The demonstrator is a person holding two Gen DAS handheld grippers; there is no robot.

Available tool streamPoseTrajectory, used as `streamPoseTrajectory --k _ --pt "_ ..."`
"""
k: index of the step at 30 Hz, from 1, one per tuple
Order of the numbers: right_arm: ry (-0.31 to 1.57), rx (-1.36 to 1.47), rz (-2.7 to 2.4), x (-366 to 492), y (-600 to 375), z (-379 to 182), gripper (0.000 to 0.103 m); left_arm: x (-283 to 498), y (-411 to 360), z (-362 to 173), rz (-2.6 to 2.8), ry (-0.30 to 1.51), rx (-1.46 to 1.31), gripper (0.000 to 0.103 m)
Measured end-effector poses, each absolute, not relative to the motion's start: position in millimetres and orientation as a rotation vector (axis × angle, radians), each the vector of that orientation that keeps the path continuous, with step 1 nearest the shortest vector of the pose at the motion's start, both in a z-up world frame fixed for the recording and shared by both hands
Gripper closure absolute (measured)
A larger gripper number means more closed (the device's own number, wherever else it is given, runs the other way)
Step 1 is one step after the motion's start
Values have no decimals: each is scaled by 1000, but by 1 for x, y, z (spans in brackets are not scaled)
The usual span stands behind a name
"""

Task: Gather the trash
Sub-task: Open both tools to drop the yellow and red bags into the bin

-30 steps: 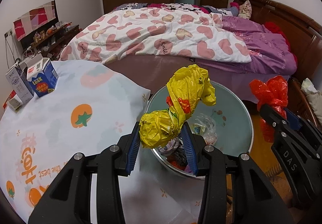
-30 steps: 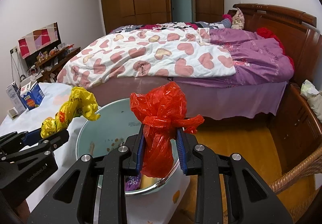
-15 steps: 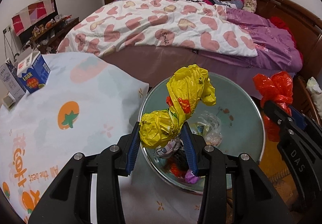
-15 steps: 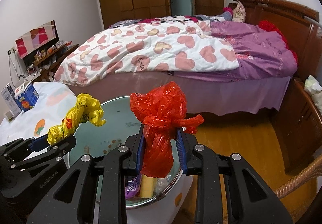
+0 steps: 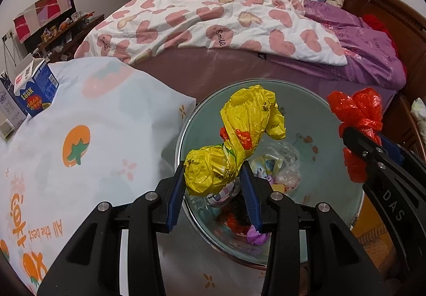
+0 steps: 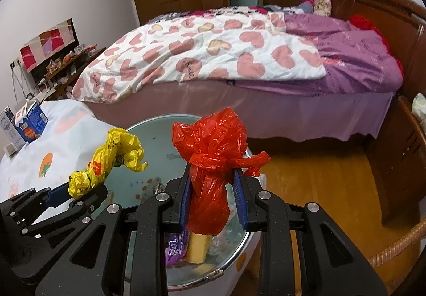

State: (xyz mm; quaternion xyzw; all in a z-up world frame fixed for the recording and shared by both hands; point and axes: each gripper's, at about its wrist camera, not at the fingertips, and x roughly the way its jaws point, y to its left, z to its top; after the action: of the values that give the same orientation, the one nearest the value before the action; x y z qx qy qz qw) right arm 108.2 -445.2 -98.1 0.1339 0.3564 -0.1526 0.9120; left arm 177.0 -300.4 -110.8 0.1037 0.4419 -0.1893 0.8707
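Note:
My left gripper (image 5: 213, 179) is shut on a knotted yellow plastic bag (image 5: 239, 136) and holds it over the open trash bin (image 5: 319, 115), which has several scraps inside. My right gripper (image 6: 213, 189) is shut on a knotted red plastic bag (image 6: 213, 157) above the bin's right side (image 6: 226, 269). The red bag (image 5: 356, 115) and the right gripper show at the right of the left wrist view. The yellow bag (image 6: 114, 157) and the left gripper show at the left of the right wrist view.
A table with a tomato-print cloth (image 5: 80, 141) lies left of the bin, with a blue carton (image 5: 34, 93) at its far left. A bed with a heart quilt (image 5: 213, 21) stands behind. Wooden floor (image 6: 319, 184) and a wicker chair edge (image 6: 399, 248) are at right.
Both grippers have moved forward and tilted down over the bin, still holding their bags. The bin now fills more of both views.

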Motion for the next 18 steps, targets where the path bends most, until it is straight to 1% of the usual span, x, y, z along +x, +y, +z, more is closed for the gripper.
streamPoseTrajectory --k 1,4,8,9,18 --pt "743 275 -311 110 -445 -100 74 178 -301 -112 -395 927 218 62" --pt "755 293 -283 112 -448 -103 66 180 -301 -114 -386 930 221 62" --pt "739 327 -278 109 -452 -101 47 182 -302 -117 -381 944 226 61" --pt "726 337 -274 107 -453 -100 45 182 -302 -117 -382 946 228 60" --pt "688 337 -294 97 -453 -86 45 179 -303 -116 -394 953 226 57"
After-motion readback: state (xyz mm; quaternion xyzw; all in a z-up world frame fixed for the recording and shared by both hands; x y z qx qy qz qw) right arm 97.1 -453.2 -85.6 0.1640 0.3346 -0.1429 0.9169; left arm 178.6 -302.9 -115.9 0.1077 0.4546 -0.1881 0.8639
